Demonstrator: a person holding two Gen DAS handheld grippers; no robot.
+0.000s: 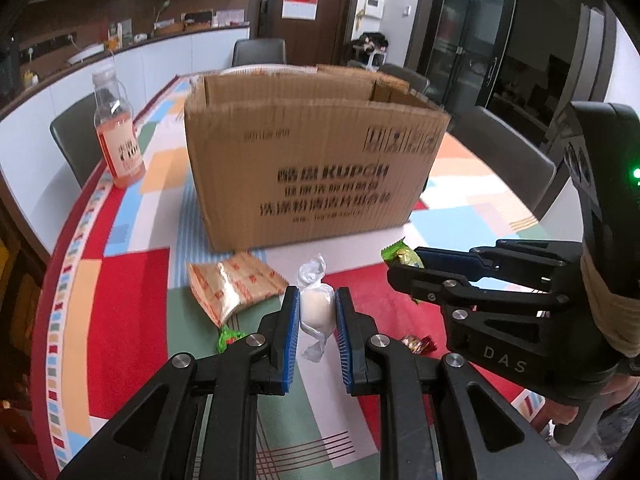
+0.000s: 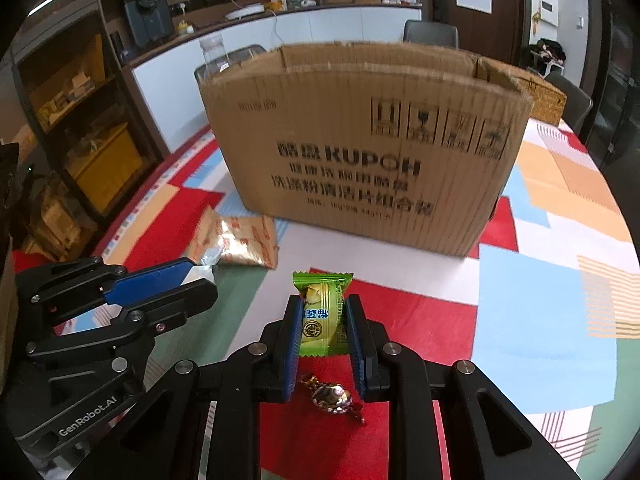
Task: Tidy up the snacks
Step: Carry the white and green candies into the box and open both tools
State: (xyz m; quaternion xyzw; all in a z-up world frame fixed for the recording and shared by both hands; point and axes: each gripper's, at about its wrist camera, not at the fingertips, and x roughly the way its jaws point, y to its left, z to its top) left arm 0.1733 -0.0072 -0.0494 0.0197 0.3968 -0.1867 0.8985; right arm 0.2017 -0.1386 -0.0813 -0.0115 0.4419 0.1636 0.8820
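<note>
My left gripper [image 1: 317, 308] is shut on a white twist-wrapped candy [image 1: 316, 310], just above the tablecloth. My right gripper [image 2: 323, 320] is shut on a green and yellow snack packet [image 2: 322, 314]; it also shows at the right of the left wrist view [image 1: 404, 270]. An open cardboard box [image 1: 312, 160] stands straight ahead of both [image 2: 368, 152]. An orange-printed foil snack bag [image 1: 228, 286] lies in front of the box's left corner [image 2: 240, 240]. A gold and red wrapped candy [image 2: 330, 396] lies under my right gripper [image 1: 418, 344]. A green wrapped candy [image 1: 228, 338] lies by my left fingers.
A bottle of orange drink [image 1: 118, 136] stands left of the box. The table [image 2: 540, 320] has a patchwork cloth in many colours. Dark chairs [image 1: 504, 160] ring the table. A wicker basket [image 2: 544, 100] sits behind the box's right end.
</note>
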